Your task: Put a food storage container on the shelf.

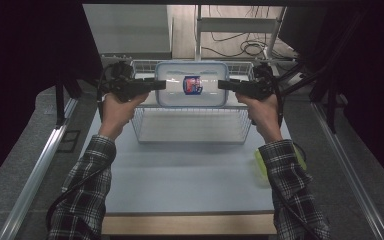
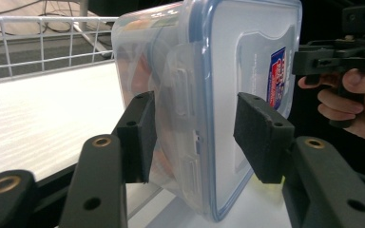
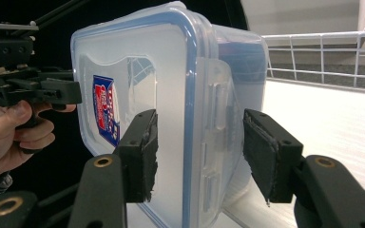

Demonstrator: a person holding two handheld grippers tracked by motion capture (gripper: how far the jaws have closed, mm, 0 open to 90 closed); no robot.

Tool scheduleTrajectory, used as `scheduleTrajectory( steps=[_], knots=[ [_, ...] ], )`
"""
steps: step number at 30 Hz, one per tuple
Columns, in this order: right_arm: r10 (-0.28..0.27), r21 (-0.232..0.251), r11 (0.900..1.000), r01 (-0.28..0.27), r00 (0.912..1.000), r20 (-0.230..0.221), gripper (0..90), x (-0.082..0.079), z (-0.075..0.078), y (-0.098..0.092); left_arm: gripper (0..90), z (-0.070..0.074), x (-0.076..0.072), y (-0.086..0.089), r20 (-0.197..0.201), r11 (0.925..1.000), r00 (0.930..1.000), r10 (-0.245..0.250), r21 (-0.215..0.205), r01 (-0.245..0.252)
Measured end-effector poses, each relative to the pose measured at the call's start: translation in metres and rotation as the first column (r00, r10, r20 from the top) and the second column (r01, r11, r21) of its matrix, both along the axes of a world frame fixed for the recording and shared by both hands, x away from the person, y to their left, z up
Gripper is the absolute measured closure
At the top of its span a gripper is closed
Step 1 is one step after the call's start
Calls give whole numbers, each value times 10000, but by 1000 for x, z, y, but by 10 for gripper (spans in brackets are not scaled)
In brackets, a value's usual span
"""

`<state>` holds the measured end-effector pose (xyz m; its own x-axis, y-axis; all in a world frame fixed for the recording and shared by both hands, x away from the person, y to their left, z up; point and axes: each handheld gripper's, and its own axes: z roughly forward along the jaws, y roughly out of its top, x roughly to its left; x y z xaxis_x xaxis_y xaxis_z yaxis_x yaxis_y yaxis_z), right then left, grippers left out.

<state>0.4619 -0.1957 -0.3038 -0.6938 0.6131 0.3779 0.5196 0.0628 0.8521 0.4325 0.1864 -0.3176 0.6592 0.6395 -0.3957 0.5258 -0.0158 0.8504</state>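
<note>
A clear plastic container (image 1: 192,85) with a blue-rimmed lid and a red and blue label stands on edge at the back of a white wire basket (image 1: 190,139), its lid facing me. My left gripper (image 1: 162,85) reaches its left end and my right gripper (image 1: 221,85) its right end. In the left gripper view the left gripper (image 2: 192,135) straddles the container (image 2: 247,57); a gap shows on the lid side. In the right gripper view the right gripper (image 3: 199,147) straddles the container (image 3: 138,61) the same way, the lid-side pad apart from it.
The basket's wire rails (image 2: 43,19) (image 3: 323,35) rise behind the container. The basket sits on a pale table (image 1: 180,185). A yellow-green object (image 1: 260,162) lies at the table's right edge under the right sleeve. Metal frame rails and cables run beside and behind the table.
</note>
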Motion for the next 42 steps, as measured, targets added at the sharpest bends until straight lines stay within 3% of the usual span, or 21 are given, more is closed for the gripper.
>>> scheduleTrajectory(
  steps=[9, 18, 23, 28, 31, 33, 38, 42],
  knots=[
    [-98, 110, 9999, 99, 9999, -105, 464, 1, -2, 0, 468, -3, 1, -1, 2, 10000, 10000, 23, 57, -23],
    [-211, -124, 9997, 209, 9996, -175, 458, 1, -4, 0, 450, -7, 6, -1, -69, 10000, 10000, -47, -14, 47],
    [-337, -709, 9970, 317, 9990, -281, 472, 4, -11, 4, 379, -12, 11, 0, -577, 9998, 9983, -60, -203, 49],
    [-480, -214, 9987, 471, 9979, -431, 500, 8, -14, 2, 366, -15, 18, 3, -843, 9987, 9964, -94, -504, 52],
    [-579, -138, 9983, 574, 9976, -384, 511, 7, -12, 2, 357, -11, 16, 3, -564, 9982, 9966, 605, 62, -603],
    [-792, 29, 9968, 793, 9964, -299, 531, 6, -10, 0, 351, -10, 16, 3, -459, 9958, 9948, 912, 129, -907],
    [-977, -275, 9949, 974, 9951, -113, 556, 4, -6, 2, 384, -8, 13, 3, -229, 9928, 9928, 1172, 279, -1165],
    [-999, -404, 9941, 1004, 9949, 130, 554, 1, -4, 0, 389, -8, 8, 5, -13, 9949, 9951, 989, 181, -989]
  ],
)
